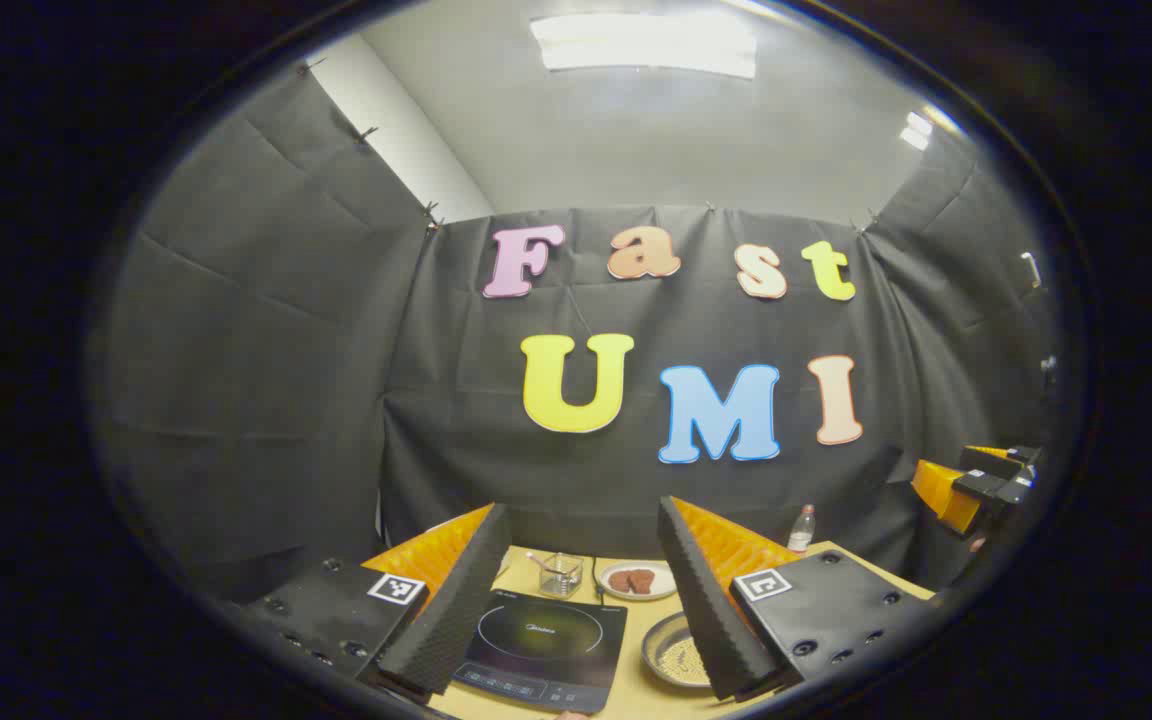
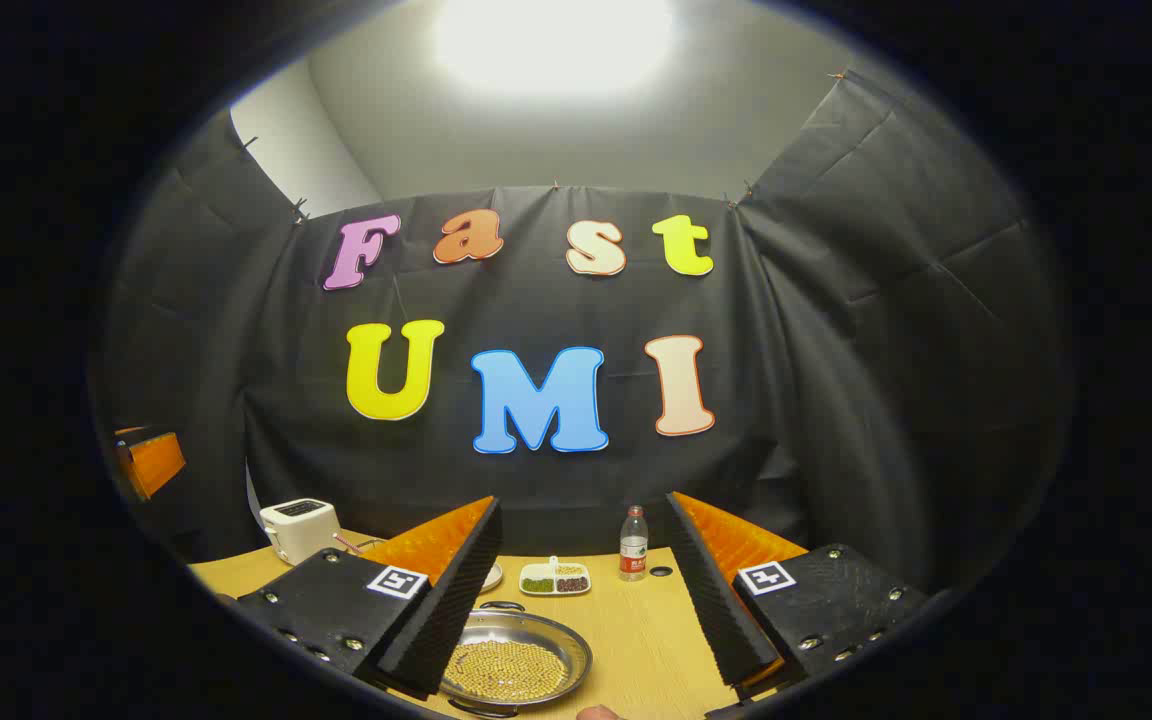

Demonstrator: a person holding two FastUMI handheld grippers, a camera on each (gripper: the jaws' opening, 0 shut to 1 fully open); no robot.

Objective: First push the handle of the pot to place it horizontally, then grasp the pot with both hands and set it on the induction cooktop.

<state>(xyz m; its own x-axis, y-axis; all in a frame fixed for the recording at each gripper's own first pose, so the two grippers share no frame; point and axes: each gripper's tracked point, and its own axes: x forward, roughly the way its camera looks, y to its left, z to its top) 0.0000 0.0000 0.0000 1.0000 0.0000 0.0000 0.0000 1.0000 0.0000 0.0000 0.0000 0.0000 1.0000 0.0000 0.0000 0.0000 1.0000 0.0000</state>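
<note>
Left claw (image 1: 576,600) wide open, empty, above induction cooktop (image 1: 546,640); right claw (image 2: 581,600) wide open, empty, raised above pot (image 2: 511,665).

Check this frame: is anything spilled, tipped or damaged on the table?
Nothing stands out. The pot sits level with its beans inside, the induction cooktop lies flat, the bottle stands upright, and both sets of tongs, left and right, hang open above the table.

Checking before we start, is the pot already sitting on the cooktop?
No: in the left gripper view the cooktop has a bare top, and the pot sits beside it on the table.
</note>
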